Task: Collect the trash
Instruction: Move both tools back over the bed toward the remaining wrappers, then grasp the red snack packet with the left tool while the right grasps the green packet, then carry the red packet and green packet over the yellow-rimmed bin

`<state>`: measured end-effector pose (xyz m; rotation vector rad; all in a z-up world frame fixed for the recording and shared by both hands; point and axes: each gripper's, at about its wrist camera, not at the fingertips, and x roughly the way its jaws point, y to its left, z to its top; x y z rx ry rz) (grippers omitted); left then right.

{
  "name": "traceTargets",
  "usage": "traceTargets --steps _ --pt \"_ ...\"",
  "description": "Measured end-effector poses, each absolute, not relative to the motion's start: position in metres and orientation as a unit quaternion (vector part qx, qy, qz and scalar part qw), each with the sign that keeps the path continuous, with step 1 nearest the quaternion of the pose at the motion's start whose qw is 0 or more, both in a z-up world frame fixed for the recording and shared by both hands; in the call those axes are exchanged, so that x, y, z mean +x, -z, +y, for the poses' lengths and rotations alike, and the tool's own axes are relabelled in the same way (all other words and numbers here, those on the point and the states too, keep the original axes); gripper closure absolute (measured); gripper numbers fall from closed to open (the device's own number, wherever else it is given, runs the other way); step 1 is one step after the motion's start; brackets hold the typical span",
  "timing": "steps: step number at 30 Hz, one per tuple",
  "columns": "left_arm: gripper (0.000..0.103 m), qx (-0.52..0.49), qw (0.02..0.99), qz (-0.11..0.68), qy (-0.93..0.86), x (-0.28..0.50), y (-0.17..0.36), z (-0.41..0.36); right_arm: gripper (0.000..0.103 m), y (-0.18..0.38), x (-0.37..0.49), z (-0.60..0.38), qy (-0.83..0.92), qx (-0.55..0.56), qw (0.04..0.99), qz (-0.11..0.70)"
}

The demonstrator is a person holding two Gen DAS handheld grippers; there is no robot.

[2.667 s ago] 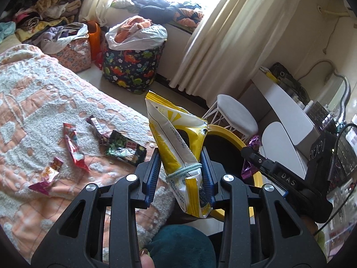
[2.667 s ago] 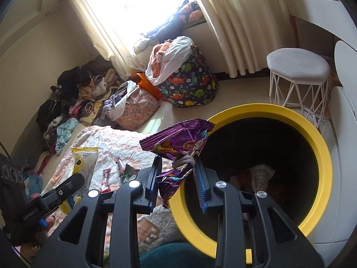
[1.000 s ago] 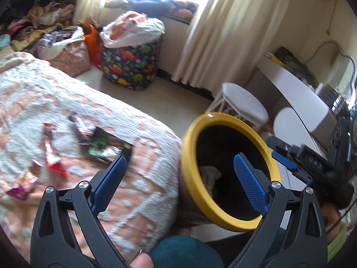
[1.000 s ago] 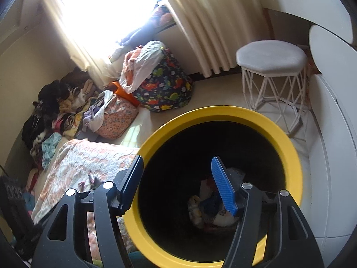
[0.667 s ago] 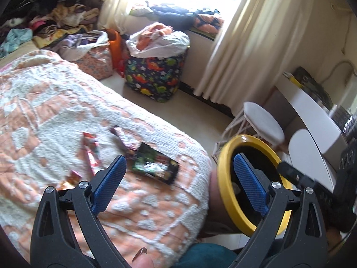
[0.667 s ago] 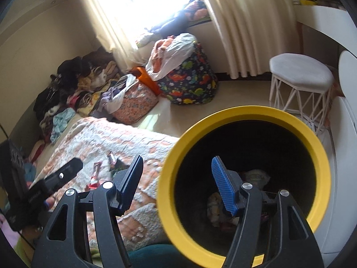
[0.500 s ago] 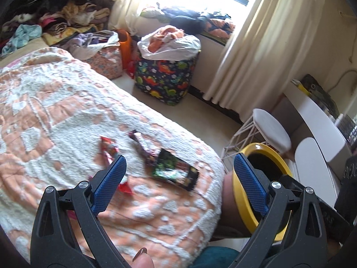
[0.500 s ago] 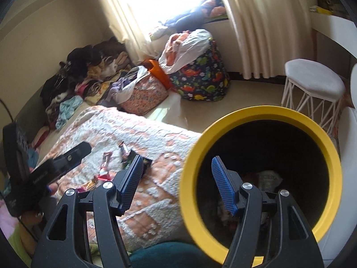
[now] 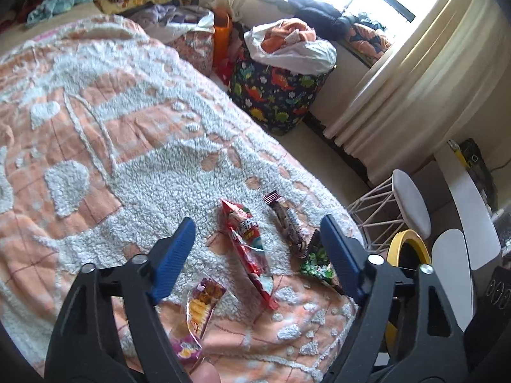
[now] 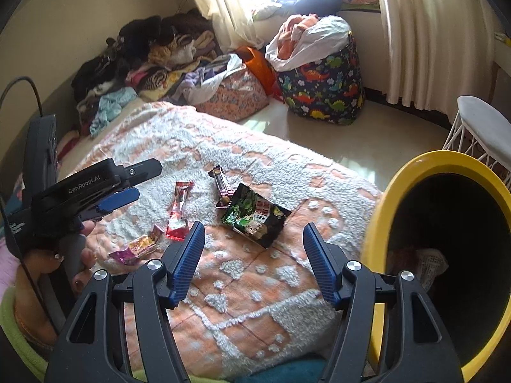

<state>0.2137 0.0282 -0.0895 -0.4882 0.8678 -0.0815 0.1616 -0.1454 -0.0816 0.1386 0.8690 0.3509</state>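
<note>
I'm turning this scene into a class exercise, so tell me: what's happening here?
A person is clearing snack wrappers off a bed, holding a gripping tool in each hand. Both tools are empty and open; the left tool, whose jaws have just been closing, hangs over the red wrapper, and the right tool points at the green packet. Four wrappers lie on the blanket. The yellow bin beside the bed already holds some trash.

left gripper (image 9: 257, 239) has just been closing a bit, nothing in it, over the red wrapper (image 9: 247, 249) on the blanket (image 9: 127, 134) (yellow bin (image 9: 405, 242) far right)
</note>
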Motion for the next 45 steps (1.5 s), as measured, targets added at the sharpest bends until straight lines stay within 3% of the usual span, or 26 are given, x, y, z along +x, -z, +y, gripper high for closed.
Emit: traceTargets --steps 5,12,18,23,45 --pt "0.055 -0.236 0.864 0.442 0.054 0.226 0.103 0.027 0.042 0.099 0.193 -0.129 -0.164 0.062 0.877 0.447" --pt "0.060 -0.236 0.848 0.471 0.060 0.241 0.121 0.024 0.042 0.127 0.226 -0.121 -0.151 0.055 0.858 0.488" --pt "0.072 -0.230 0.841 0.486 0.054 0.241 0.134 0.018 0.070 0.140 0.227 -0.118 -0.160 0.060 0.849 0.500" --pt "0.081 -0.223 0.844 0.485 0.056 0.239 0.135 0.014 0.083 0.133 0.215 -0.130 -0.172 0.093 0.849 0.491" --pt "0.083 -0.211 0.882 0.409 0.101 0.200 0.066 -0.017 0.088 0.081 0.142 -0.168 -0.175 0.117 0.885 0.414"
